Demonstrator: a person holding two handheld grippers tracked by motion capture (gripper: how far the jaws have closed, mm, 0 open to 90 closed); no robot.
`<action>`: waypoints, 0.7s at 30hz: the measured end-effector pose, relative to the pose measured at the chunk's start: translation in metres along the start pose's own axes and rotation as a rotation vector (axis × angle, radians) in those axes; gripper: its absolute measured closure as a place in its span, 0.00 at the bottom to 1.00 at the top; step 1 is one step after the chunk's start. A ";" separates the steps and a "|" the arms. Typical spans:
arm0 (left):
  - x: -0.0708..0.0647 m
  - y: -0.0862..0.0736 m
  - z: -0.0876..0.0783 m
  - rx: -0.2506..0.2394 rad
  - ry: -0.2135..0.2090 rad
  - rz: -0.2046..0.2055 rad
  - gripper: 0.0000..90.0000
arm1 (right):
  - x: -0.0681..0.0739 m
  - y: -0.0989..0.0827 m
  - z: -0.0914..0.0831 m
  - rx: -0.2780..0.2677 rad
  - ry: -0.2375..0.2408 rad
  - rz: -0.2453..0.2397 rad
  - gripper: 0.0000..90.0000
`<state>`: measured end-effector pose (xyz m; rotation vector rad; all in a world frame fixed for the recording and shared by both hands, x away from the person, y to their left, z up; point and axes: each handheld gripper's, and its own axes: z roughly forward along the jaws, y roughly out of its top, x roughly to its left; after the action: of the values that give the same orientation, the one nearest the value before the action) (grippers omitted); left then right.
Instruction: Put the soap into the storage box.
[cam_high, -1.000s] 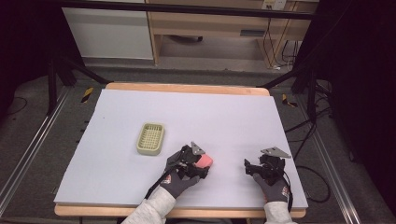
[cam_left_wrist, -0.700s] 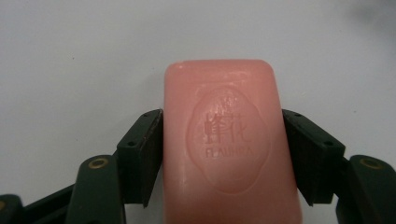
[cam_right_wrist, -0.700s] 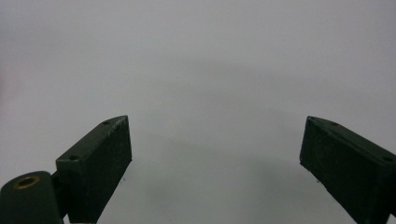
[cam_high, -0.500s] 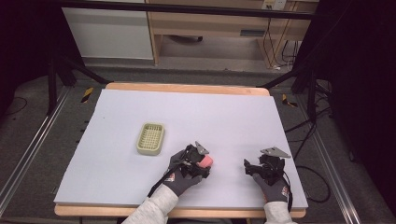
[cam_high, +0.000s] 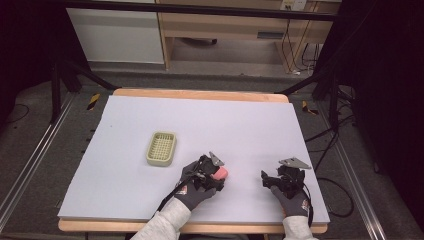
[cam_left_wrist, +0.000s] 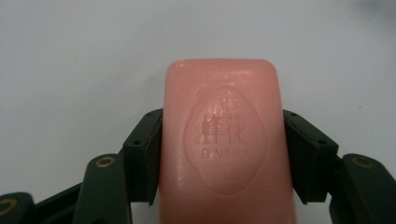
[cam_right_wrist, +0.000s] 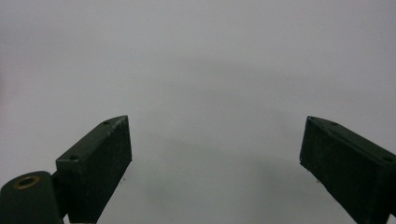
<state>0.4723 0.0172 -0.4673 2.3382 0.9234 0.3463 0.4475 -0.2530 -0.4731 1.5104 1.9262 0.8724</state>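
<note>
A pink bar of soap (cam_left_wrist: 224, 140) with an embossed oval stamp sits between the two black jaws of my left gripper (cam_left_wrist: 223, 135), which press on both of its long sides. From above, the soap (cam_high: 220, 173) and the left gripper (cam_high: 216, 175) are near the front middle of the white table. A pale yellow-green soap dish (cam_high: 161, 148) with a slotted bottom lies to their left and a little farther back, with nothing in it. My right gripper (cam_right_wrist: 215, 149) stands open over bare table, at the front right (cam_high: 267, 179).
The white table top (cam_high: 250, 125) has a wooden edge at the back and front. Black stand legs and cables lie on the floor at both sides. A pale cabinet and wooden shelf stand behind the table.
The left gripper with the soap has shifted slightly right and forward. The right gripper has stayed in place.
</note>
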 end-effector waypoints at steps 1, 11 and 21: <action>0.000 0.000 -0.001 -0.002 -0.002 -0.003 0.41 | 0.000 0.000 0.000 0.001 -0.001 0.000 0.10; 0.004 0.001 -0.024 -0.032 -0.003 0.008 0.41 | 0.000 0.000 0.000 0.000 -0.003 0.001 0.10; 0.015 -0.005 -0.045 -0.047 0.008 -0.001 0.41 | 0.000 0.000 0.000 -0.001 -0.005 0.003 0.10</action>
<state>0.4610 0.0501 -0.4341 2.2955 0.9101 0.3732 0.4472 -0.2531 -0.4727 1.5137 1.9201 0.8703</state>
